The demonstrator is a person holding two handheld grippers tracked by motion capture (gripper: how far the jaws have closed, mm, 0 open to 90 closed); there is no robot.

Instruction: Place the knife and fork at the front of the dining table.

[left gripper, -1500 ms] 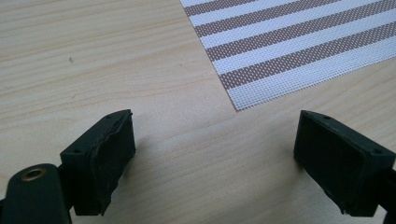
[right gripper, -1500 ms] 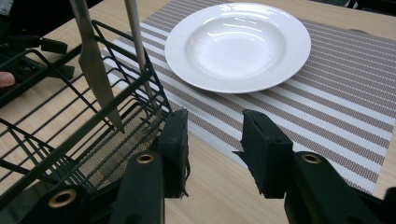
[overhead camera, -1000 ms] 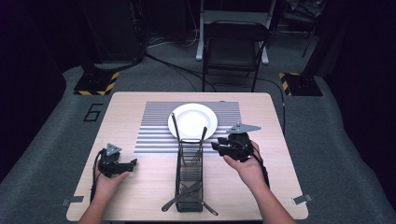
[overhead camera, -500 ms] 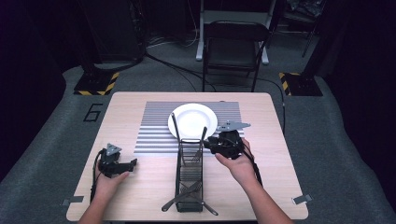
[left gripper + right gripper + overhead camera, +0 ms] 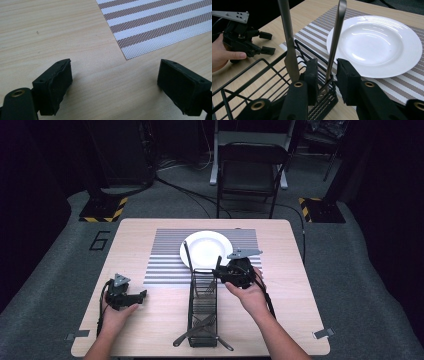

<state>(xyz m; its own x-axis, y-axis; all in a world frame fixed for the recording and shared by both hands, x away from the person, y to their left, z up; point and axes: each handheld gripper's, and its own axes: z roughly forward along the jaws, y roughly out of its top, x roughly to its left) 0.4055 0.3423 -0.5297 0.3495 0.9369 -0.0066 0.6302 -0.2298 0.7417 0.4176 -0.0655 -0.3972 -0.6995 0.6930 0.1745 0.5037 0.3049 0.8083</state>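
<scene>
The right gripper (image 5: pixel 325 72) is at the far end of a black wire rack (image 5: pixel 202 312) that sits in the middle of the wooden table (image 5: pixel 150 320). Two metal pieces stand up in the rack's cup. One is a knife (image 5: pixel 288 37) with a flat blade. The other is a thin metal handle (image 5: pixel 335 37), and it stands right between the right gripper's two black jaws. The jaws are close together on each side of it, with a small gap, and it is hard to tell if the pads really press on it or just sit next to it. In the high view the right gripper (image 5: pixel 235 272) is just beside the rack's far end, near a white plate (image 5: pixel 207 250). The plate lies on a striped mat (image 5: pixel 165 260). More cutlery (image 5: pixel 200 330) lies flat at the near end of the rack, sticking out on both sides. The left gripper (image 5: pixel 127 295) is on the left side of the table, well apart from the rack, held in the person's left hand (image 5: pixel 117 312). In the left gripper view its jaws stand wide apart with nothing between them, low over the bare wood, near a corner of the mat (image 5: pixel 155 25).
</scene>
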